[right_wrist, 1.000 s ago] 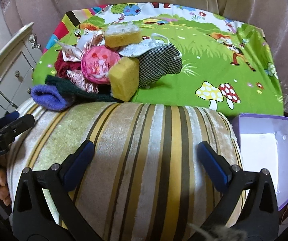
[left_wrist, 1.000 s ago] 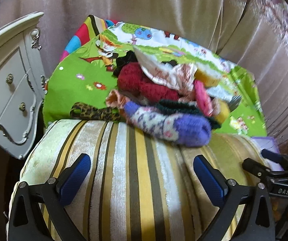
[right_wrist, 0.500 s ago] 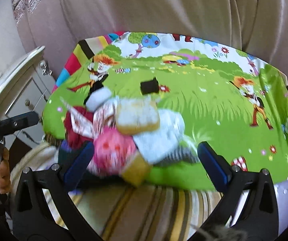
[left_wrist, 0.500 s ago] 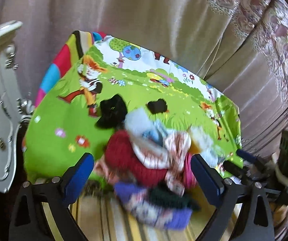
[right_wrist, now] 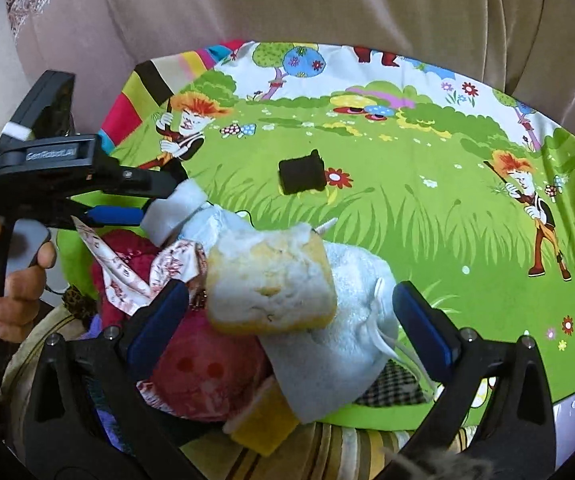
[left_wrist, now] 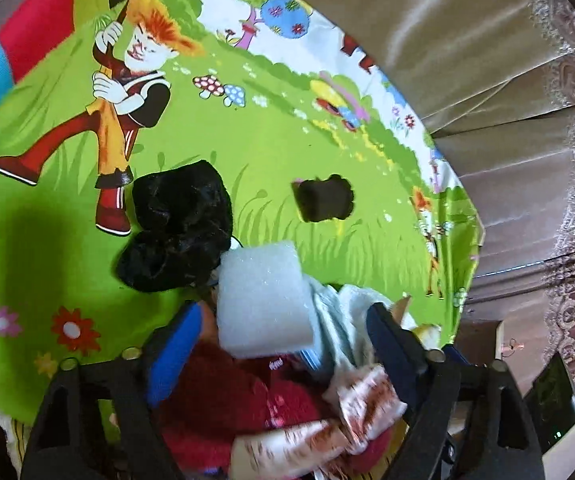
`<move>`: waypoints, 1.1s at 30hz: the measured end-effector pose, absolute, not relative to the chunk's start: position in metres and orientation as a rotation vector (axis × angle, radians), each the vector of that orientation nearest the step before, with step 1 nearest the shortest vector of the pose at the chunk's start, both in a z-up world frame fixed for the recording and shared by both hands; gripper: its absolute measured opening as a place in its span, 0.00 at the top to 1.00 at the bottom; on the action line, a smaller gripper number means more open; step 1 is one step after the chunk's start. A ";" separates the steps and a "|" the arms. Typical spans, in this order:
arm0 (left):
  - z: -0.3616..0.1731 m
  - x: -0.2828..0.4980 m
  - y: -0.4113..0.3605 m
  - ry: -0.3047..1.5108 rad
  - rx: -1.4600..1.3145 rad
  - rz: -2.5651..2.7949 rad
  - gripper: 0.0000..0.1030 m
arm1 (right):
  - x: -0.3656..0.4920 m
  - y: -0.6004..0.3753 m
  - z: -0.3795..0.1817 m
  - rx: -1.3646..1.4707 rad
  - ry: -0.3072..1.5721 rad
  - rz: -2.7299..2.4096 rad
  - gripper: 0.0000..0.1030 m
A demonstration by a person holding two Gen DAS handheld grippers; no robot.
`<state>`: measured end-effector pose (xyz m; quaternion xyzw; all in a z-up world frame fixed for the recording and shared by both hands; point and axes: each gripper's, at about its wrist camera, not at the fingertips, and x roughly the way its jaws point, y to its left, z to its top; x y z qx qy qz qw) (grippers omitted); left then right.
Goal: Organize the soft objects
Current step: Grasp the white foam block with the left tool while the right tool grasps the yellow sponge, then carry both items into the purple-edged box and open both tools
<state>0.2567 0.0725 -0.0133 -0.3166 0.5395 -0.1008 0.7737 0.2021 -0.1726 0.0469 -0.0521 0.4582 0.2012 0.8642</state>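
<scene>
Beige curtain [right_wrist: 327,20] behind; cartoon-print green cloth [left_wrist: 67,280] covers the surface. A second ago I saw mostly striped cushion in both views; now both grippers are over the pile of soft things at the cloth's near edge.

Left gripper [left_wrist: 283,344]: jaws have just been closing, now partly open around the white foam block [left_wrist: 263,300]. Cannot tell whether the pads touch it. Black cloth [left_wrist: 179,228] lies just beyond the block; small black piece [left_wrist: 323,204] sits apart on the green.

Right gripper [right_wrist: 295,316]: jaws wide, holding nothing, straddling the yellow sponge [right_wrist: 271,284] on the white towel [right_wrist: 335,352]. Red knit [left_wrist: 223,408] and pink ball [right_wrist: 203,372] lie below.
</scene>
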 end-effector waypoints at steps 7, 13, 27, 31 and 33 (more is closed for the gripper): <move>-0.017 0.258 0.068 1.158 -0.679 -0.217 0.51 | 0.205 -0.174 0.034 -0.096 0.999 0.459 0.34; 0.011 0.242 0.064 1.053 -0.655 -0.207 0.51 | 0.193 -0.184 0.050 -0.083 0.946 0.443 0.35; 0.070 0.170 -0.004 0.881 -0.605 -0.323 0.51 | 0.144 -0.253 0.081 -0.009 0.882 0.364 0.36; 0.069 0.153 -0.035 0.905 -0.597 -0.382 0.51 | 0.130 -0.282 0.077 0.019 0.896 0.319 0.36; 0.068 0.146 -0.049 0.914 -0.591 -0.407 0.51 | 0.122 -0.298 0.074 0.032 0.903 0.293 0.36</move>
